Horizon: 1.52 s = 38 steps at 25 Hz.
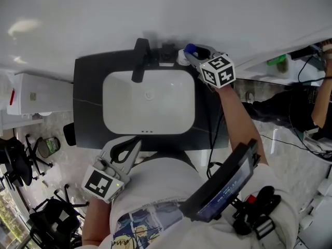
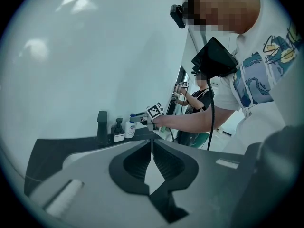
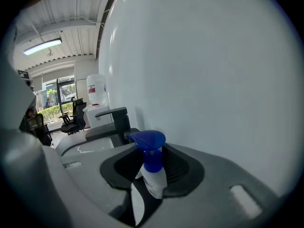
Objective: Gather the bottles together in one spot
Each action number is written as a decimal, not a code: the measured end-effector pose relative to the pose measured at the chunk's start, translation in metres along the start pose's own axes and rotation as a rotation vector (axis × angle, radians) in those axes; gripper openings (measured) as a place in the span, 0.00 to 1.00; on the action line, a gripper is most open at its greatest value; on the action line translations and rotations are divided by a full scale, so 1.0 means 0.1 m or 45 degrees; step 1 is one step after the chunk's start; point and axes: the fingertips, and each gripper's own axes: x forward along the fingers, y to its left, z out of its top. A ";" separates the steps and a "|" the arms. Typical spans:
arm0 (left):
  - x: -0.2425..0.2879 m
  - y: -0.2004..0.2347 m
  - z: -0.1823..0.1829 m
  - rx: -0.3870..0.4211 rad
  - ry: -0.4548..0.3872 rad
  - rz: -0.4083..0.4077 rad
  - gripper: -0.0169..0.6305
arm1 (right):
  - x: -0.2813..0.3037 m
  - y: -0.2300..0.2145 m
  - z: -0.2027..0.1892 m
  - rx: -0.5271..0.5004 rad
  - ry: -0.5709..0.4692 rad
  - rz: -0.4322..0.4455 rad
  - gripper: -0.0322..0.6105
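A white bottle with a blue pump top (image 3: 151, 170) stands between the jaws of my right gripper (image 3: 149, 177), which is shut on its body. In the head view this gripper (image 1: 190, 55) is at the back right corner of the black counter (image 1: 85, 87), by the wall. A dark pump bottle (image 1: 167, 50) stands just left of it, beside the black faucet (image 1: 140, 58). The left gripper view shows the dark bottle (image 2: 118, 129) and the white bottle (image 2: 130, 127) side by side. My left gripper (image 1: 136, 143) is shut and empty at the counter's front edge.
The white basin (image 1: 148, 101) fills the middle of the counter. A white water dispenser (image 1: 31, 95) stands to the left, with office chairs (image 1: 21, 160) on the floor below it. Cables (image 1: 290, 139) and another person (image 2: 197, 99) are to the right. A tablet (image 1: 223, 183) hangs at the chest.
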 end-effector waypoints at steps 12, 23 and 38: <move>0.09 0.03 0.04 0.000 0.021 -0.006 0.06 | 0.00 -0.02 0.02 -0.021 -0.084 -0.011 0.25; 0.06 0.07 0.00 0.004 0.040 -0.008 0.06 | 0.03 -0.03 -0.01 0.006 -0.134 0.009 0.43; -0.22 -0.17 -0.07 0.059 -0.028 -0.096 0.06 | -0.71 0.30 -0.26 0.024 -0.102 -0.169 0.46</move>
